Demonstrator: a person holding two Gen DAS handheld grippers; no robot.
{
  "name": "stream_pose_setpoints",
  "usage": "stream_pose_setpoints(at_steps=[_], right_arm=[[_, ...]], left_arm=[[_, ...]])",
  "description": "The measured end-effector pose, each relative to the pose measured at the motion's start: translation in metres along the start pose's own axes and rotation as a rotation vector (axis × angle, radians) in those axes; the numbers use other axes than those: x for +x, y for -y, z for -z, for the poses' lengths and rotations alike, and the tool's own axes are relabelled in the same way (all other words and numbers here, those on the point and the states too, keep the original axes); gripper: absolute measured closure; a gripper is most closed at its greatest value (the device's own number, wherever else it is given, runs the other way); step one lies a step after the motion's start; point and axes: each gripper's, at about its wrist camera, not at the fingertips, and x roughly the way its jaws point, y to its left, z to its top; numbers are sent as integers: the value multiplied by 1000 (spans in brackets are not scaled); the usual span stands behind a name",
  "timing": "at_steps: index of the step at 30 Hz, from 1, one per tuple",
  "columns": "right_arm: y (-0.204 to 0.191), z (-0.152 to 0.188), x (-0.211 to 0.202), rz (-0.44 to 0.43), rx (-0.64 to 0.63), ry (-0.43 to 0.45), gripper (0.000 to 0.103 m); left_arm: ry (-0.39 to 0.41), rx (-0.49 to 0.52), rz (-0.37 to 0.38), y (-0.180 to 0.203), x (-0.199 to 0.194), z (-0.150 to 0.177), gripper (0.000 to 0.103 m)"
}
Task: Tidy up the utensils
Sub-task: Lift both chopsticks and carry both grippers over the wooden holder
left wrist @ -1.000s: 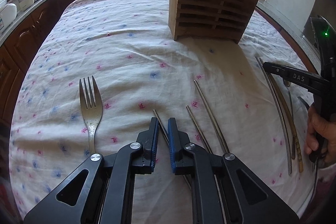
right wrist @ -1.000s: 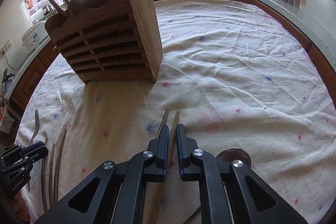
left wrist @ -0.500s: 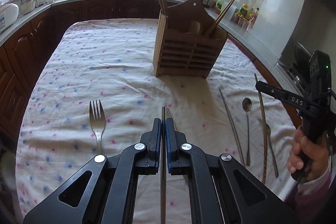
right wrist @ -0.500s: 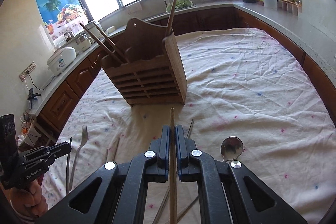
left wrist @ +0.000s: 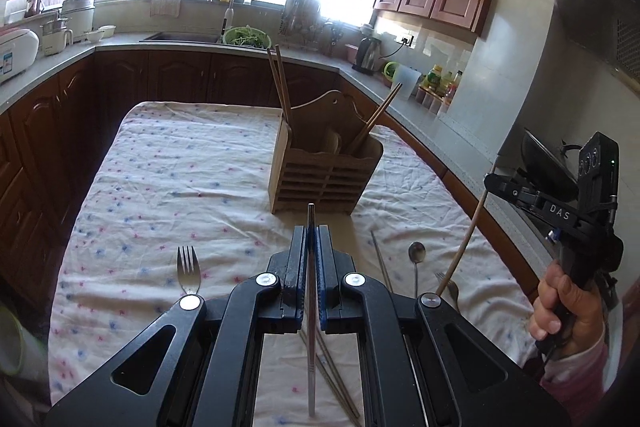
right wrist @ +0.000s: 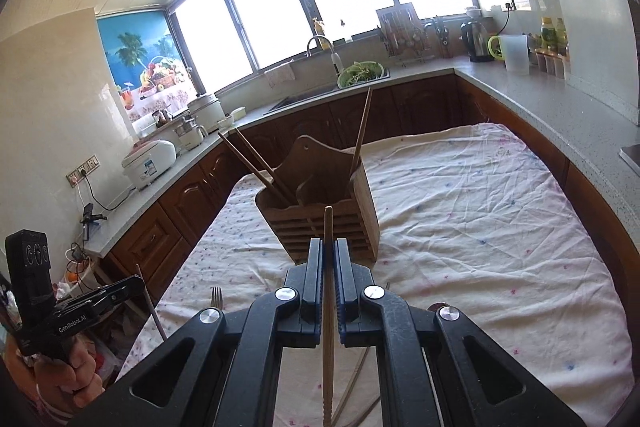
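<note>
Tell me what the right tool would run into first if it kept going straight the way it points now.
Probably the wooden utensil holder. The right tool, shut on a wooden chopstick, aims at the holder's slatted front, and the chopstick's tip would arrive first. Only tablecloth shows between them, though depth is hard to judge.

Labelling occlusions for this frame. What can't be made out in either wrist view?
- Left wrist view: the metal chopstick's rear end, behind the left gripper.
- Right wrist view: the wooden chopstick's rear end, cut by the bottom edge below the right gripper.
- Both views: the slatted wooden utensil holder's inner compartments, behind its walls.
- Left wrist view: the fork's handle, behind the gripper body.
</note>
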Motion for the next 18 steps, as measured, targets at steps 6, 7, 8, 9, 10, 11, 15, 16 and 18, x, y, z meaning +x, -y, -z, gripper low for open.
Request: stream_pose_setpoints(at_steps=[6, 7, 8, 9, 10, 11, 15, 16, 18], right_arm=[[-3, -10, -7, -10, -6, 38, 98], [-3, -11, -7, -11, -7, 39, 98], [-3, -11, -8, -11, -7, 41, 98], [-3, -12, -7, -11, -7, 42, 98], [-3, -12, -7, -11, -7, 43, 98], [-3, -12, -7, -13, -6, 43, 98], [-2, -13, -7, -13, -5, 46, 98], [-1, -14, -6, -12, -4, 47, 98], [0, -15, -6, -11, -4, 50, 98]], left_arm=[[37, 4, 6, 2, -9, -7, 100], [41, 5, 5, 1, -10, -8, 100], [43, 6, 5, 1, -10, -10, 100], [46, 6, 2, 2, -10, -11, 100], [49, 5, 3, 1, -10, -12, 100], [52, 4, 3, 1, -10, -13, 100], [63, 3, 1, 0, -11, -17, 100], [64, 2, 3, -1, -11, -18, 100], [70, 1, 2, -2, -10, -20, 100]])
